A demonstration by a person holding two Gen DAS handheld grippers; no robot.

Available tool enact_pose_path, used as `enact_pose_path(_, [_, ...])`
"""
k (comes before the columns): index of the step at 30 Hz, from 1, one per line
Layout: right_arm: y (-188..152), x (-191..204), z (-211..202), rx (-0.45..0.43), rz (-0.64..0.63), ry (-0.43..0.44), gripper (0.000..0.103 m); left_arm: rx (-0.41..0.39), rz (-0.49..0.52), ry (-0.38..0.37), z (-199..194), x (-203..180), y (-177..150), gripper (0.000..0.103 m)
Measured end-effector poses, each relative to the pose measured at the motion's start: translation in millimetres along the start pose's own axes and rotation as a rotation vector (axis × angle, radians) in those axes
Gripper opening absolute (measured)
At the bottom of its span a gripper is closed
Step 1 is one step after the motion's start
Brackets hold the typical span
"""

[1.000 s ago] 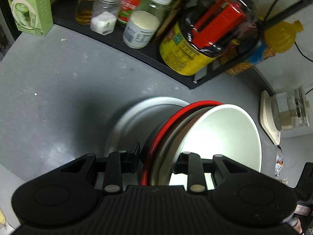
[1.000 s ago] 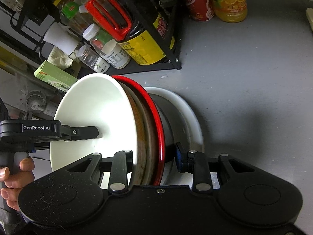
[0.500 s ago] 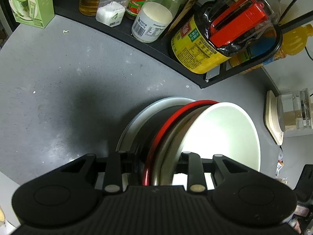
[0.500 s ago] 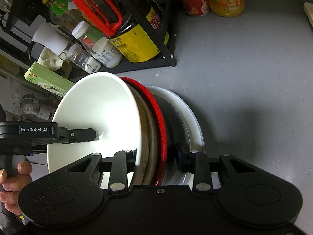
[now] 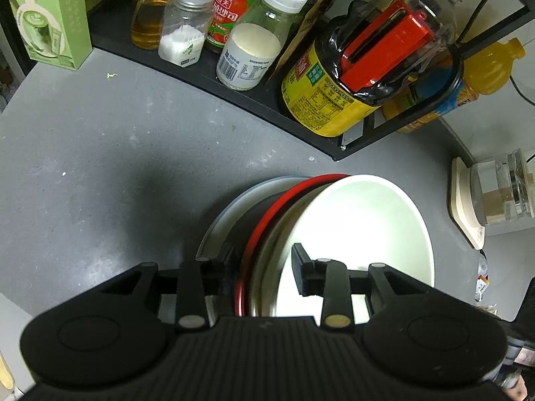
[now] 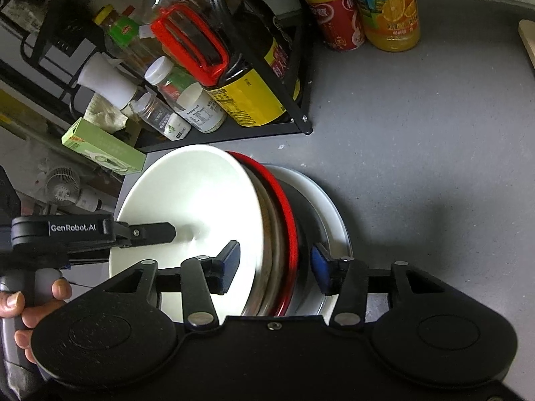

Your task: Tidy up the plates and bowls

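Stack of nested dishes on the grey counter (image 5: 100, 153), just in front of the black condiment rack (image 5: 254, 100) along the counter's back edge. The stack leans on edge, tilted rather than flat. Order seen in both wrist views: white bowl (image 5: 361, 227) on the near open side, then a metallic brownish dish, then a red-rimmed black bowl (image 6: 284, 207), then a white plate (image 6: 329, 207) at the far side.

Left tongs (image 5: 264, 267): jaws opening, straddling the stack's rims. The right pad stands inside the white bowl, clear of its wall; the left pad is behind the red rim, contact not clear. No grip evident.

Right tongs (image 6: 274, 264): jaws opening, wider gap. Blue pads stand on either side of the rims, one over the white bowl's inside, the other over the white plate, both apart from the dishes.

Right wrist view also shows the left tongs' finger reaching into the white bowl, with a hand (image 6: 23, 307) on its handle.
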State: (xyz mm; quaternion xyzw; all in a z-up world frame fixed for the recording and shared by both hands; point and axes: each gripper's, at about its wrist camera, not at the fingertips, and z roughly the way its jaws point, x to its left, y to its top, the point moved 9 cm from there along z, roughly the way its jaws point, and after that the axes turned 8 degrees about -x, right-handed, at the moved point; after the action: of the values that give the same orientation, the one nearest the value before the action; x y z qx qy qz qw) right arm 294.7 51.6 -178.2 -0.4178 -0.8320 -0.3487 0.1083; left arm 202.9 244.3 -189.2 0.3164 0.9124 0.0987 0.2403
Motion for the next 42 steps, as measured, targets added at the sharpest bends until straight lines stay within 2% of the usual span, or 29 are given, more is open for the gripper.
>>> enact_pose_path(3, [-0.7,3.1,-7.5,-0.018,-0.008,-0.021,0.056,-0.013,-0.005,0.003,-5.8,1.1,-1.7,0.041])
enact_pose_path(5, [-1.2,5.8,-13.8,-0.044,-0.009,-0.036,0.062,-0.019,0.003,0.017,-9.7,2.3,-3.1,0.050])
enact_pose_path(11, [-5.7,7.4,-37.6,-0.134,0.032,-0.080,0.080,-0.048,0.090,0.029,-24.3,4.0,-6.1,0.064])
enact_pose_path(14, [-12.9,7.0,-49.4,-0.155,0.057,-0.098,0.083,-0.066,0.134,0.043,-31.1,6.1,-6.1,0.075])
enact_pose_path(17, [-20.2,6.4,-61.6,-0.176,0.049,-0.125,0.092,-0.085,0.178,0.060,-38.6,7.9,-6.4,0.077])
enact_pose_path(22, [-28.7,-4.2,-81.8,-0.209,0.072,-0.156,0.093,-0.112,0.199,0.040,-51.9,3.8,-7.3,0.080])
enact_pose_path(29, [-46.4,-29.9,-124.3,-0.284,0.105,-0.221,0.103,-0.165,0.250,0.035,-67.8,1.5,-15.2,0.086])
enact_pose_path(32, [-55.8,-33.1,-143.6,-0.326,0.066,-0.280,0.103,-0.177,0.272,0.044,-71.6,-0.4,-18.2,0.087])
enact_pose_path(36, [-72.3,-39.6,-163.7,-0.359,0.084,-0.293,0.103,-0.200,0.296,0.054,-80.2,-7.3,-23.7,0.087])
enact_pose_path(42, [-102.7,-44.7,-186.2,-0.389,0.107,-0.313,0.103,-0.224,0.319,0.017,-102.0,-25.1,-50.6,0.087])
